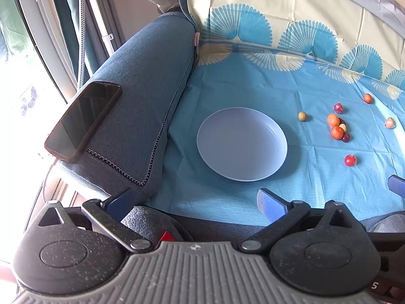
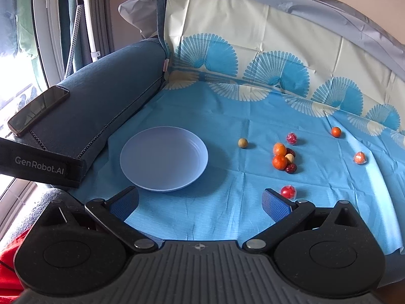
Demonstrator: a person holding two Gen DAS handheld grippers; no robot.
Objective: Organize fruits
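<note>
An empty pale blue plate [image 1: 241, 143] [image 2: 164, 158] sits on the blue cloth. Small fruits lie to its right: a tan ball [image 1: 302, 116] [image 2: 242, 143], a cluster of two oranges [image 1: 334, 126] [image 2: 279, 156] with dark red dates and a pale nut, a wrapped red fruit [image 1: 350, 160] [image 2: 288, 191], and others farther right [image 2: 336, 131]. My left gripper [image 1: 195, 201] is open and empty, near the front of the plate. My right gripper [image 2: 200, 202] is open and empty, its right finger [image 2: 276, 206] just in front of the wrapped red fruit.
A grey-blue sofa armrest [image 1: 141, 81] [image 2: 101, 101] rises left of the plate with a black phone [image 1: 83, 119] [image 2: 38, 110] on it. The patterned cloth [image 2: 253, 50] climbs the backrest behind. A window is at far left.
</note>
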